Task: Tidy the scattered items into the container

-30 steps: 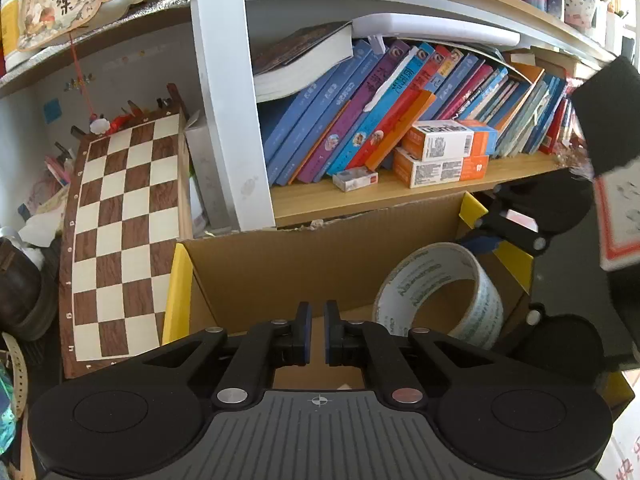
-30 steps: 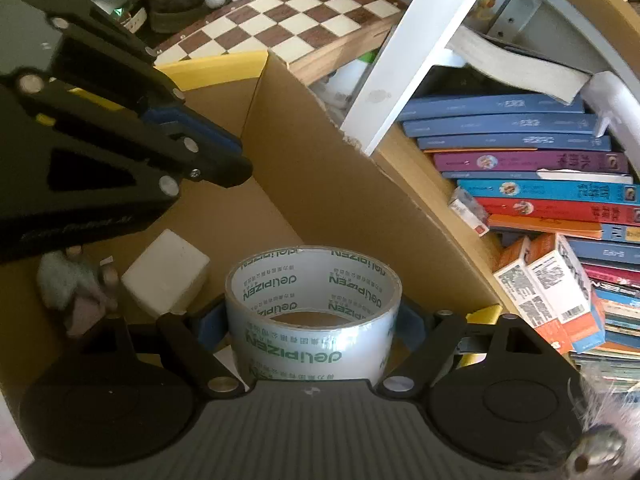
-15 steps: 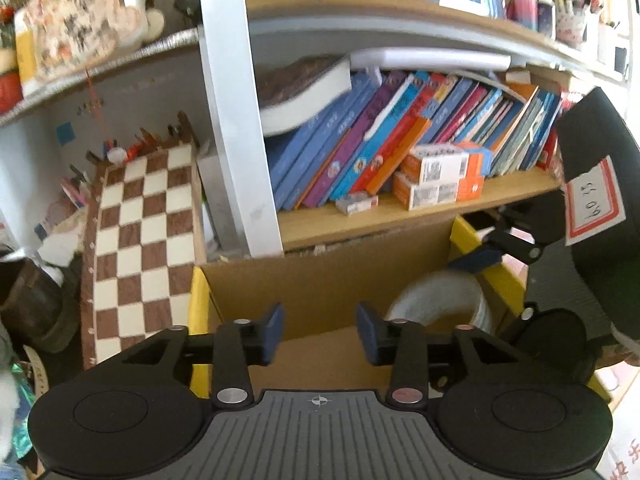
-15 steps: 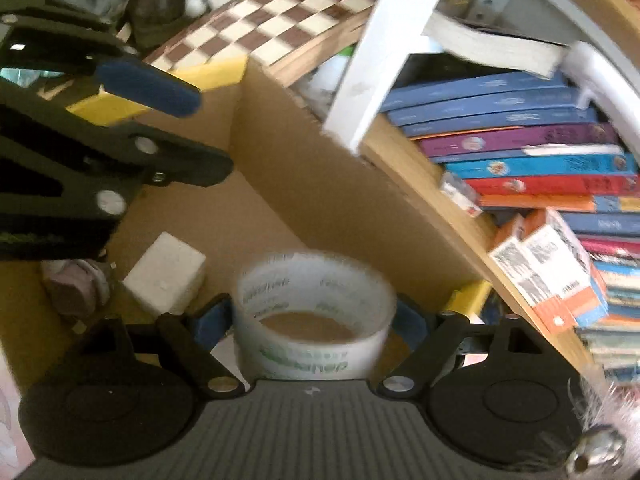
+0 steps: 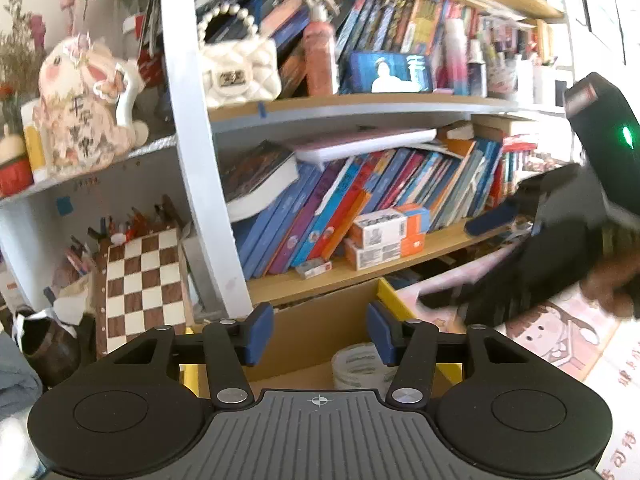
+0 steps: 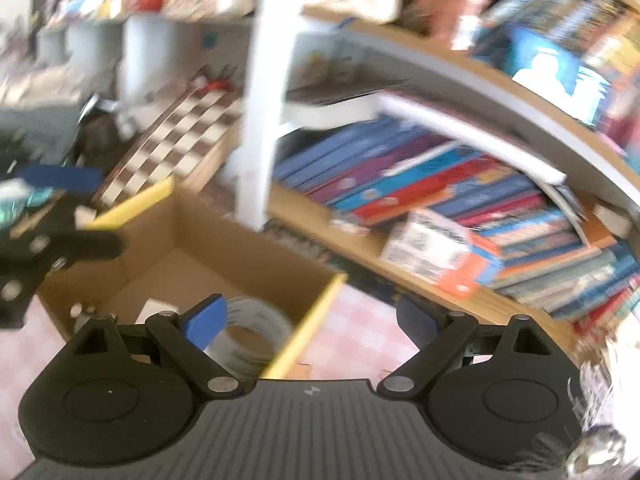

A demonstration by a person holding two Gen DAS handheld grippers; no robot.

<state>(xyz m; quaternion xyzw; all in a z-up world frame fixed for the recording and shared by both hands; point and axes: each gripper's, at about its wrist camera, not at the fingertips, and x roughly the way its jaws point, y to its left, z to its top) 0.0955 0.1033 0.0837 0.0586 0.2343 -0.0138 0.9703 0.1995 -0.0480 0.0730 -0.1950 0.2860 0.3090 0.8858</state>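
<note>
A roll of clear tape [image 5: 358,366] lies in the cardboard box [image 5: 320,320] with yellow-edged flaps; it also shows in the right wrist view [image 6: 252,336], inside the box [image 6: 180,256]. A white block [image 6: 154,310] lies beside it. My left gripper [image 5: 319,334] is open and empty, raised above the box. My right gripper [image 6: 316,324] is open and empty, lifted above the box's right flap [image 6: 308,324]. The right gripper shows at the right of the left wrist view [image 5: 520,248]. The left gripper shows at the left of the right wrist view [image 6: 48,216].
A bookshelf [image 5: 360,216] full of leaning books stands right behind the box. A chessboard [image 5: 140,280] leans at the left. A pink patterned mat [image 5: 560,336] covers the surface to the right of the box. The right wrist view is motion-blurred.
My right gripper let go of the tape roll in the box, opened and rose away. My left gripper opened from shut and lifted up and back.
</note>
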